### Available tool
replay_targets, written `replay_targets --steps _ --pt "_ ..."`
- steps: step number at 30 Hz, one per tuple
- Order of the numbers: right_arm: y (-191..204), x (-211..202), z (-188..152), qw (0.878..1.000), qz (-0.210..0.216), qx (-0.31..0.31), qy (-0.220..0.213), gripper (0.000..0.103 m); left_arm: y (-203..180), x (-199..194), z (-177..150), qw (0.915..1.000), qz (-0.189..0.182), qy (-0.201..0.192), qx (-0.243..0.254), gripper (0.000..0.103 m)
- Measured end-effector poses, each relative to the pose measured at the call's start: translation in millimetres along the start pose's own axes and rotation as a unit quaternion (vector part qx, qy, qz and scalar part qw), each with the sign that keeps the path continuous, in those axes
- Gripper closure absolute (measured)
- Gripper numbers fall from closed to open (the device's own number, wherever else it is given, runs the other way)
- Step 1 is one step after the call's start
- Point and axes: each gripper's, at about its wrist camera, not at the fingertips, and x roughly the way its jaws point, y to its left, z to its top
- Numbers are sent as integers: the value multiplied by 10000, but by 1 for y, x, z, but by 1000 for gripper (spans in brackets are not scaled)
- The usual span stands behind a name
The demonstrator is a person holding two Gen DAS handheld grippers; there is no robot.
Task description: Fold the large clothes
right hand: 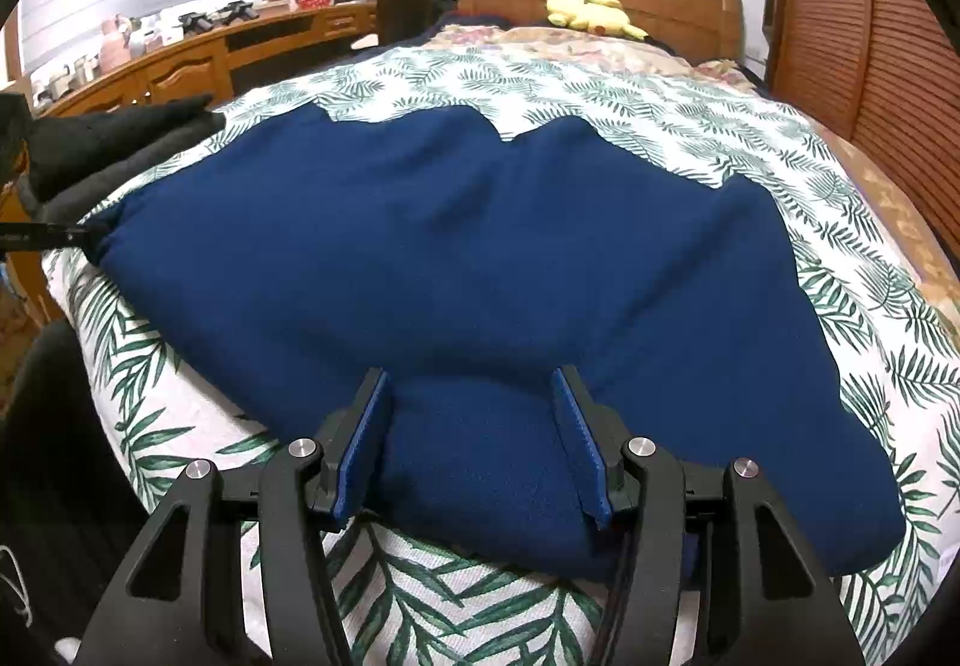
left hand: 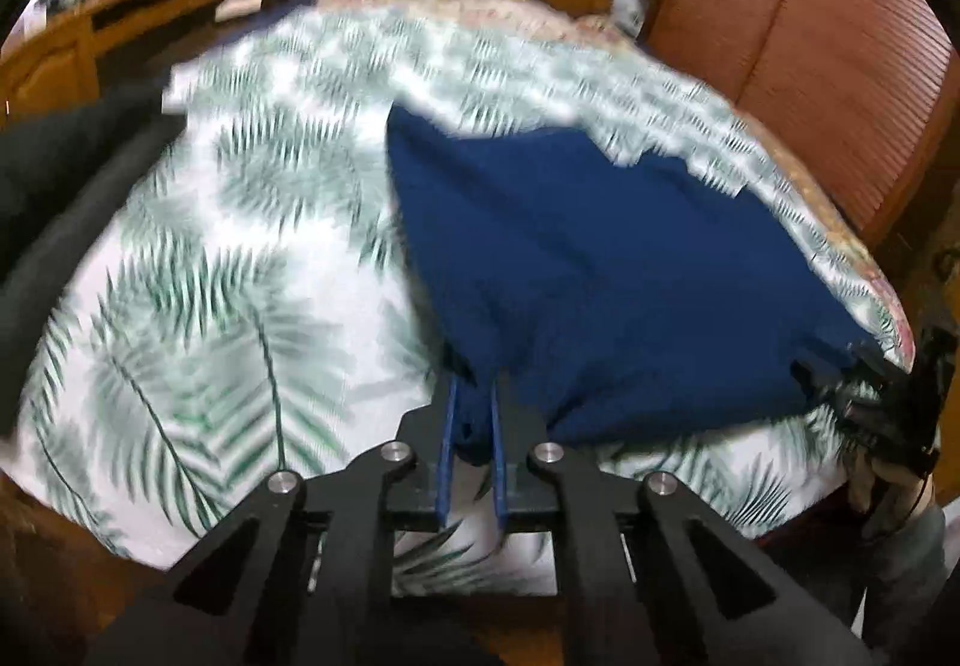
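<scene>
Right wrist view is showing the leaf-print bedspread (right hand: pixel 600 114) serving as a broad, flat folding surface, with the blue fleece garment (right hand: pixel 450 258) lying spread across it so its edges are reachable. Dark clothes (right hand: pixel 108 138) are sitting aside at the bed's left edge. The right gripper (right hand: pixel 474 438) is standing half open astride the near hem, gripping nothing. The left gripper (left hand: pixel 474 426) is pinching a bunched corner of the garment, probably readying a fold.

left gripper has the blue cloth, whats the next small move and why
Probably close the right gripper: its jaws stand open astride the blue garment, while the left gripper is already shut on a corner. Then both can lift it off the leaf-print bedspread.
</scene>
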Motion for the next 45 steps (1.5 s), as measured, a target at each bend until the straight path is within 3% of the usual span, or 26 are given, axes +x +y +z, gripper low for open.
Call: replay_targets --steps 4,7,12,18,21,24,27,30,33,38,45 --pt "-5 -9 2 10000 70 -11 31 48 -37 -24 36 9982 -119 -456 381 99" --pt "-21 -25 0 9998 186 118 -23 49 -76 -35 63 9945 -417 -638 712 99" --pt "-56 -56 -8 9993 -43 362 -130 50 -163 -32 95 9812 -989 -830 1437 100" --pt "-108 -88 -24 9961 -648 595 -116 50 -260 -7 113 9631 -1655 -698 2006 100" --pt "-130 -102 -33 9939 -708 834 -128 50 -295 6 108 9532 -2138 -386 2104 100" --pt "-144 -113 -41 9920 -708 1031 -152 50 -322 29 96 9511 -2144 -102 2223 99" --pt "-150 -120 -47 9912 -799 1053 -102 50 -329 50 87 9550 -2051 255 2128 99" --pt "-154 -127 -50 9903 -809 1128 -111 50 -325 50 79 9533 -2188 347 2054 97" --pt "-158 -129 -50 9898 -801 1171 -138 50 -318 33 75 9546 -2027 100 2182 94" --pt "-154 -128 -39 9906 -757 1126 -181 50 -293 9 75 9550 -2062 -116 2128 92" --pt "-135 -129 -11 9926 -669 925 -403 50 -254 -15 76 9617 -1705 -481 2089 86"
